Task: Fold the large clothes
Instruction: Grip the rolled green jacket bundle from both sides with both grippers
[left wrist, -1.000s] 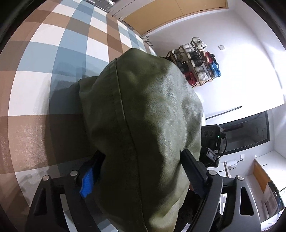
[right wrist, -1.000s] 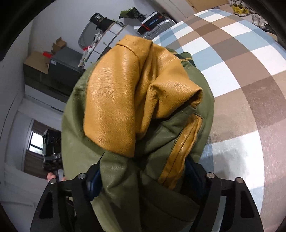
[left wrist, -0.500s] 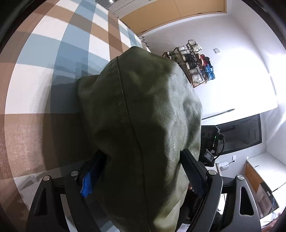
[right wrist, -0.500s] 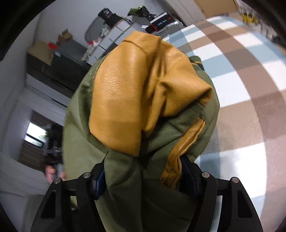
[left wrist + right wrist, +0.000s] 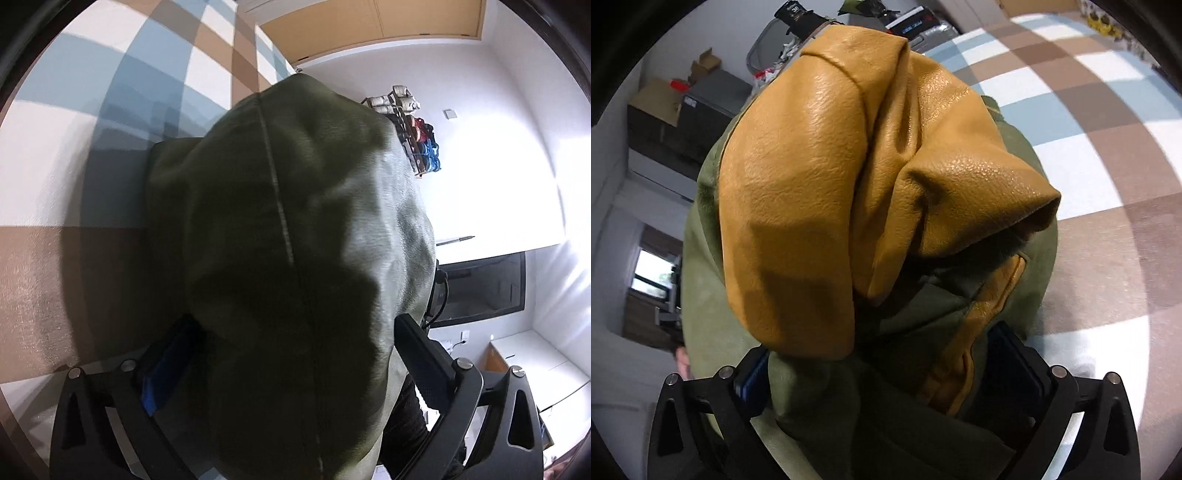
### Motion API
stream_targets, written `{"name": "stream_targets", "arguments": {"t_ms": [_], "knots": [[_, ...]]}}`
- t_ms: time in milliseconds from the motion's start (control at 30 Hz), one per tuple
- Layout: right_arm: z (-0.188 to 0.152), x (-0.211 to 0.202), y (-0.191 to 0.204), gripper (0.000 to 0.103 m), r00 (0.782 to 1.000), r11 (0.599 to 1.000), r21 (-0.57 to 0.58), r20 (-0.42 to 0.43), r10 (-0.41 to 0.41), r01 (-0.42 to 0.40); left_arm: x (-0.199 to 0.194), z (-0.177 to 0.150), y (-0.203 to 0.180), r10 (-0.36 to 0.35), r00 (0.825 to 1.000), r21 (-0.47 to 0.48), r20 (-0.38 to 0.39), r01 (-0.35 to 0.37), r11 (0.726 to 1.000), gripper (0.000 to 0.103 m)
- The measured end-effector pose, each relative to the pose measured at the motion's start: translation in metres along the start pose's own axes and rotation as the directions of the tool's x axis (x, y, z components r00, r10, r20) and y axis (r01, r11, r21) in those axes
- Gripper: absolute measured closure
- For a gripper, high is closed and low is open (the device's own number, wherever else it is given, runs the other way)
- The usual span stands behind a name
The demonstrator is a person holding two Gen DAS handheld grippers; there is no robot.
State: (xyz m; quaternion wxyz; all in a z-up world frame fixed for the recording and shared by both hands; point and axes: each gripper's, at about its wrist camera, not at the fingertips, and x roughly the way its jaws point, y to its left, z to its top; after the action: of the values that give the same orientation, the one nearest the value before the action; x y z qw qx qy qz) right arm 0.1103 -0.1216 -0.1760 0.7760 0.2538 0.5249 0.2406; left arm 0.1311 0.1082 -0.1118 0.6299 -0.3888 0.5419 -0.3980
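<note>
An olive-green leather jacket (image 5: pixel 295 236) with mustard-yellow sleeves (image 5: pixel 827 177) fills both views. My left gripper (image 5: pixel 291 354) is shut on a thick bunch of the green body, which drapes over the fingers and hides the tips. My right gripper (image 5: pixel 886 365) is shut on the jacket where a yellow sleeve and a yellow-trimmed pocket (image 5: pixel 975 332) bunch together. Both grippers hold the jacket lifted above a checked blue, brown and white surface (image 5: pixel 122 122), which also shows in the right wrist view (image 5: pixel 1089 177).
A shoe rack (image 5: pixel 413 129) stands by the white wall, and a dark screen (image 5: pixel 484 291) lies beyond the jacket. Boxes and a grey cabinet (image 5: pixel 701 99), plus a suitcase (image 5: pixel 916 22), sit past the surface's far edge.
Both grippers keep their hold. The jacket has risen and swung closer to both cameras, and the views have tilted a little.
</note>
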Motion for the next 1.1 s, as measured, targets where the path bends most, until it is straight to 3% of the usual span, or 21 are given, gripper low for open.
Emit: {"name": "stream_targets", "arguments": {"t_ms": [100, 200, 300, 367, 467, 600, 767, 867, 1000, 1100], "knots": [[0.001, -0.012, -0.007, 0.014, 0.996, 0.996, -0.004, 0.027, 0.087, -0.087, -0.008, -0.004, -0.012, 0.002, 1.000, 0.014, 0.019, -0.003, 1.000, 0.005], [-0.004, -0.027, -0.011, 0.028, 0.977, 0.980, 0.005, 0.081, 0.196, -0.197, -0.015, -0.009, -0.038, -0.019, 0.999, 0.079, 0.041, 0.016, 0.997, 0.005], [-0.012, -0.038, -0.007, 0.030, 0.956, 0.961, -0.021, 0.106, 0.275, -0.275, -0.022, -0.017, -0.060, -0.079, 0.996, 0.156, 0.039, 0.072, 0.985, 0.005], [-0.015, -0.047, -0.004, 0.031, 0.934, 0.944, -0.050, 0.132, 0.331, -0.327, -0.018, -0.019, -0.060, -0.047, 0.998, 0.182, 0.041, 0.039, 0.983, 0.005], [-0.015, -0.032, -0.008, 0.033, 0.944, 0.949, -0.019, 0.100, 0.314, -0.314, -0.007, -0.015, -0.035, 0.056, 0.998, 0.100, 0.026, -0.059, 0.993, 0.005], [-0.008, -0.008, 0.000, 0.035, 0.974, 0.974, -0.013, 0.036, 0.225, -0.224, -0.018, -0.007, 0.000, -0.015, 1.000, -0.018, 0.019, 0.015, 1.000, 0.005], [-0.001, 0.003, 0.014, 0.029, 0.992, 0.989, -0.070, -0.002, 0.129, -0.129, -0.018, -0.007, 0.004, 0.000, 1.000, -0.042, 0.029, 0.001, 0.999, 0.005], [0.006, 0.014, 0.006, 0.028, 0.984, 0.984, -0.016, -0.024, 0.175, -0.175, -0.014, -0.009, -0.005, 0.000, 0.999, -0.032, 0.034, 0.001, 0.999, 0.004], [-0.002, 0.002, -0.006, 0.051, 0.948, 0.949, 0.009, 0.021, 0.316, -0.317, -0.010, -0.014, -0.021, -0.025, 0.999, -0.006, 0.047, 0.025, 1.000, 0.005], [-0.008, -0.007, 0.007, 0.055, 0.921, 0.921, -0.035, 0.036, 0.388, -0.387, -0.015, -0.021, -0.041, -0.049, 0.998, 0.060, 0.050, 0.046, 0.997, 0.005]]}}
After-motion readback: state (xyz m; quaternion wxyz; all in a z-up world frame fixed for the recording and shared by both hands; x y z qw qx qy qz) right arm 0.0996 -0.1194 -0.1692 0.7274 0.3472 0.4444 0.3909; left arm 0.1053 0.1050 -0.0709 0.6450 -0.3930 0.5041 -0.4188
